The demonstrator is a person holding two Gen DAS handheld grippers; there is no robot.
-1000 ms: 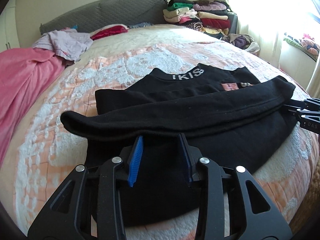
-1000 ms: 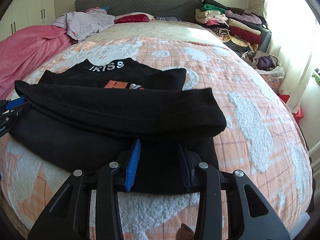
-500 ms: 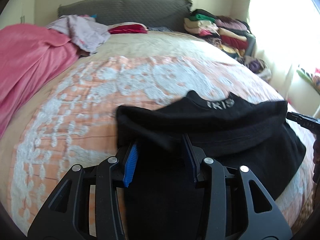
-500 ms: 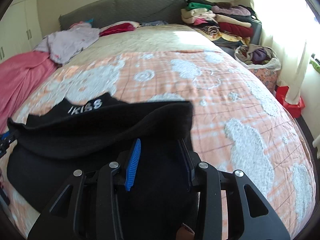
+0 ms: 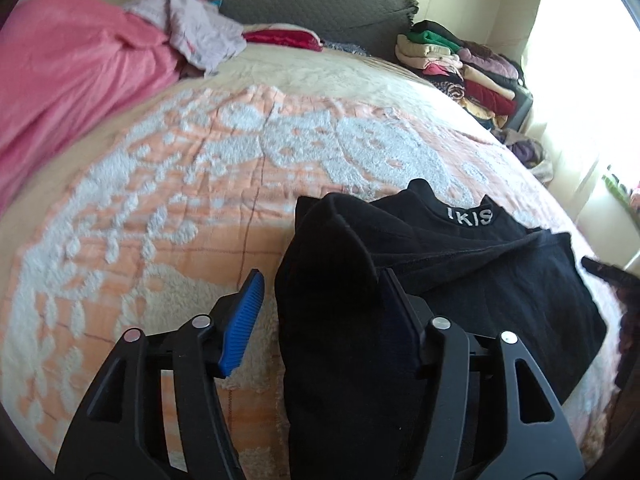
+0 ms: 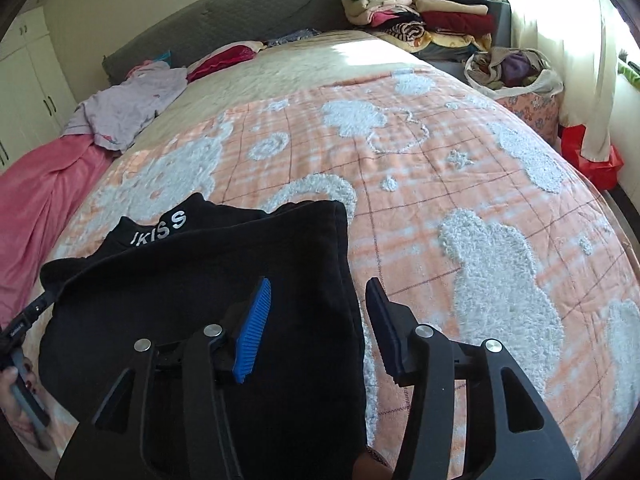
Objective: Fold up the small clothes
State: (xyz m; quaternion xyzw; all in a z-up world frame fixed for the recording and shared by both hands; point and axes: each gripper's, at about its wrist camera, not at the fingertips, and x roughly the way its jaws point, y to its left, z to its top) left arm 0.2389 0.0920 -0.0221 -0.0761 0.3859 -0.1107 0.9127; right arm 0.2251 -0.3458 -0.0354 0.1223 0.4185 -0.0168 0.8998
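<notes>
Bedspread (image 6: 460, 184) background: I see both downward-tilted grippers, left gripper (image 5: 320, 312) and right gripper (image 6: 318, 320), just opening (pads clear) over the black sweatshirt (image 6: 208, 280).

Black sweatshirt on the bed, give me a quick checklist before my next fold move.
1. Left gripper released: ok. Its jaws have just been opening; the black sweatshirt with white collar lettering lies between them, clear of the blue pad.
2. Right gripper released: ok. Jaws just opened, the sweatshirt's edge between them, pads apart.
3. Sides folded in: ok, a narrow stack.
4. Collar lettering at the far end: ok.
5. Layers even: not ok, a bump of fabric rises near the left gripper.
6. Room on the peach and white fleece blanket beyond: ok.
</notes>
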